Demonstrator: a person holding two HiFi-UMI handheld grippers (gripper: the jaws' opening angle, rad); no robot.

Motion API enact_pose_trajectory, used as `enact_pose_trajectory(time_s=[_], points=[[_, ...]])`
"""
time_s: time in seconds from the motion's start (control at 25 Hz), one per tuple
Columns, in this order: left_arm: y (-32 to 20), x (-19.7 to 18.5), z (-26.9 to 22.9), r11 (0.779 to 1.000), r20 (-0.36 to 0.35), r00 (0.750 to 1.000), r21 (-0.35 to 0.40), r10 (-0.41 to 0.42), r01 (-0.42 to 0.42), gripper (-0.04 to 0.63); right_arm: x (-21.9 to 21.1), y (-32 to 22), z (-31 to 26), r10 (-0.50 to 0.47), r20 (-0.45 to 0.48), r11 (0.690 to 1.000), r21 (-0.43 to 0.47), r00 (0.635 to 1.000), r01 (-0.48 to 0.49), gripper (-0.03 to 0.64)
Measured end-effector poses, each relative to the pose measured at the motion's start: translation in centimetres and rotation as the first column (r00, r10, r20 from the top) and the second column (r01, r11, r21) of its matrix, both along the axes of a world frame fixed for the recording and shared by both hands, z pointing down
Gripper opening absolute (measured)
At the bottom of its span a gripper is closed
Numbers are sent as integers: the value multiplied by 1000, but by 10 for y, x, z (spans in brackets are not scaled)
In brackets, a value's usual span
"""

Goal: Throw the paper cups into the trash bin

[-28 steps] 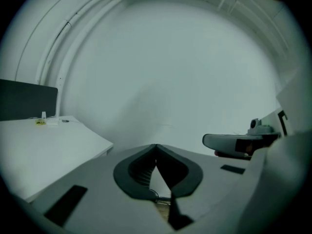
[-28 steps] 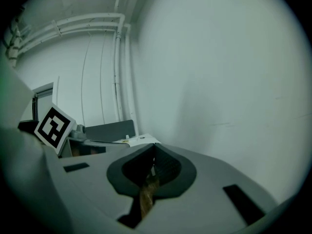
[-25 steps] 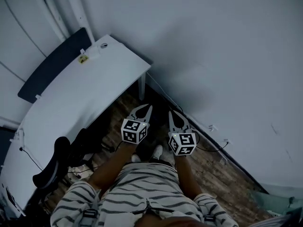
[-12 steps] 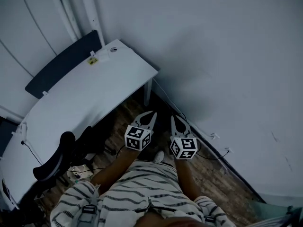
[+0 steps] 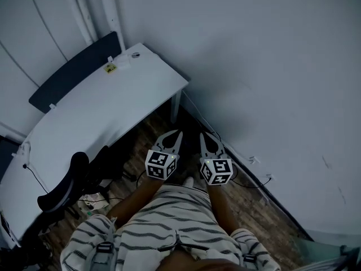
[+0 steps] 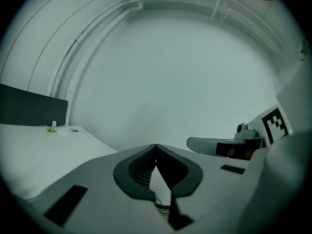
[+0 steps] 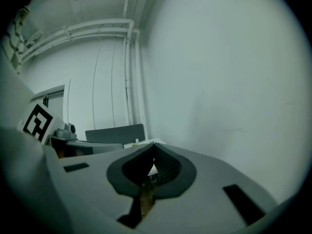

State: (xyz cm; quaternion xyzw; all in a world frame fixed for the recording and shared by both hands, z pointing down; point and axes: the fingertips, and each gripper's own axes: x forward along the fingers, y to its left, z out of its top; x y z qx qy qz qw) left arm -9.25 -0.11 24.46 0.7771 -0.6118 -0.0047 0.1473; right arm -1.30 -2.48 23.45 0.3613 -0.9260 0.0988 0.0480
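White wall (image 5: 254,49) ahead, desk (image 5: 96,112) to L, L tongs (image 5: 178,133) closed, empty, R tongs (image 5: 203,135) closed, empty

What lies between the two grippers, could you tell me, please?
In the head view, only a dark strip of wooden floor separates the left gripper from the right gripper; a pale shoe tip shows just below.

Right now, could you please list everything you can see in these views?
Desk: one, white, left, in the room's corner.
Divider panel: one, dark, along the desk's far edge.
Office chair: one, black, lower left by the desk.
Cables: several, dark, on the wooden floor along the white wall.
Paper cups, trash bin: none in view.
Striped clothing: the person's, bottom centre.
Left gripper: grey, jaws shut, empty.
Right gripper: grey, jaws shut, empty.
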Motion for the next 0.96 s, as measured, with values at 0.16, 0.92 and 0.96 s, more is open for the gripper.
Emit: enact_pose_trajectory(time_s=[0.16, 0.92, 0.96], points=[[-2, 0, -5, 999, 33, 999, 31, -13, 12, 23, 3, -5, 1, 1, 4, 1000, 1, 1000, -1, 9], [-18, 5, -6, 998, 66, 998, 58, -9, 5, 23, 9, -22, 2, 7, 11, 1000, 12, 1000, -7, 9], [-20, 6, -5, 998, 65, 998, 58, -10, 6, 23, 9, -24, 3, 6, 6, 1000, 13, 1000, -6, 9]])
